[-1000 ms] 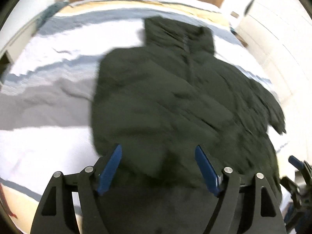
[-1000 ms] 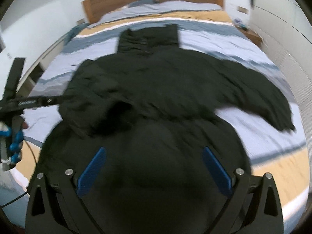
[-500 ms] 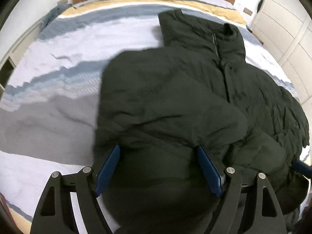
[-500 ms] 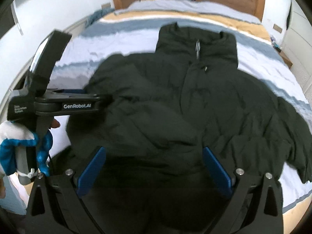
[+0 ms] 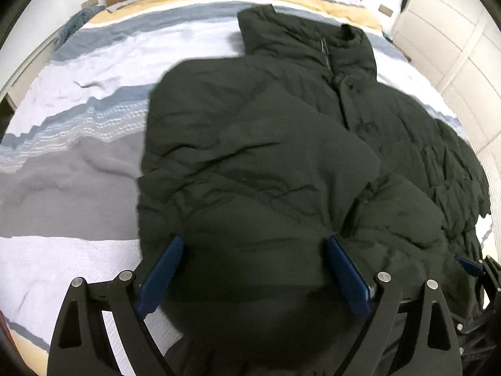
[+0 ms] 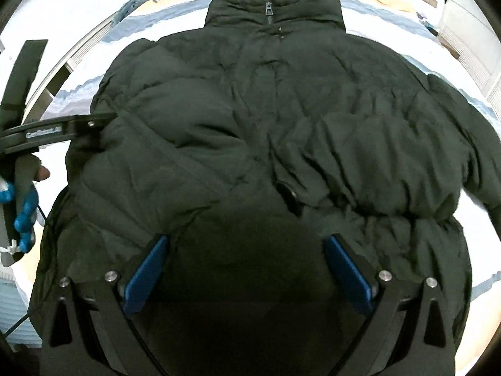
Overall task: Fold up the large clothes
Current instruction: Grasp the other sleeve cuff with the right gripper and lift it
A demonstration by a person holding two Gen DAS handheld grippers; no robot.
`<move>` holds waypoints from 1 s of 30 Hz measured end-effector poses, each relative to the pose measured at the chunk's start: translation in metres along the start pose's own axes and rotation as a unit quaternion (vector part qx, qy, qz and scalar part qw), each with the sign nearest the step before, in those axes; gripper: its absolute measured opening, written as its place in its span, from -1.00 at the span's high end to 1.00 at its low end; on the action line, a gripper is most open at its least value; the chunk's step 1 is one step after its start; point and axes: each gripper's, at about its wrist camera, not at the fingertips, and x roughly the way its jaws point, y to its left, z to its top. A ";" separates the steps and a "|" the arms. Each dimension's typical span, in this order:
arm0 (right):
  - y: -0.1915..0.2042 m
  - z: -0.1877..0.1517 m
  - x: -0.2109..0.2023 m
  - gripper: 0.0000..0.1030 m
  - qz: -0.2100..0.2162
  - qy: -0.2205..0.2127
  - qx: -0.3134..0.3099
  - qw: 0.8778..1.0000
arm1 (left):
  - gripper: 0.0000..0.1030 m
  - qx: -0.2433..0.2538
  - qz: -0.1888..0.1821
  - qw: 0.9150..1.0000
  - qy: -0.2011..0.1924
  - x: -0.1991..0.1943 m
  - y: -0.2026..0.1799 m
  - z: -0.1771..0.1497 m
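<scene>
We see a dark green puffer jacket [image 6: 266,119] spread face up on a striped bedspread [image 5: 78,131], collar and zip pull far ahead of both sets of jaws. The left gripper [image 5: 253,263] has its jaws widening, and the jacket's hem bulges up between the blue pads [image 5: 161,269]; we judge the pads are not pressing it, though the fabric crowds close against them. The right gripper [image 6: 245,266] stands wide apart too, with dark hem fabric filling the gap between its pads; that patch lies in shadow, so contact there is hard to make out. One sleeve is folded across the jacket's front ahead of the left jaws. A gloved hand [image 6: 22,206] holds the left gripper's handle.
</scene>
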 end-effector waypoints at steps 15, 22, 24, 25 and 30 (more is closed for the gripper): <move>-0.023 -0.009 -0.016 -0.94 0.006 -0.003 0.030 1.000 | -0.77 -0.003 0.028 0.999 0.022 -0.012 -0.019 -0.031; -0.133 -0.046 -0.076 -0.94 -0.004 -0.040 0.146 0.988 | -0.77 -0.030 0.006 0.999 0.020 -0.051 -0.044 -0.041; -0.176 -0.058 -0.091 -0.94 -0.011 -0.045 0.187 0.981 | -0.78 -0.041 0.011 0.999 0.015 -0.063 -0.054 -0.044; -0.193 -0.063 -0.097 -0.94 -0.012 -0.049 0.205 0.978 | -0.78 -0.049 0.012 0.999 0.014 -0.069 -0.060 -0.045; -0.280 -0.080 -0.121 -0.93 -0.013 -0.063 0.282 0.957 | -0.79 -0.087 0.022 0.996 0.009 -0.102 -0.082 -0.055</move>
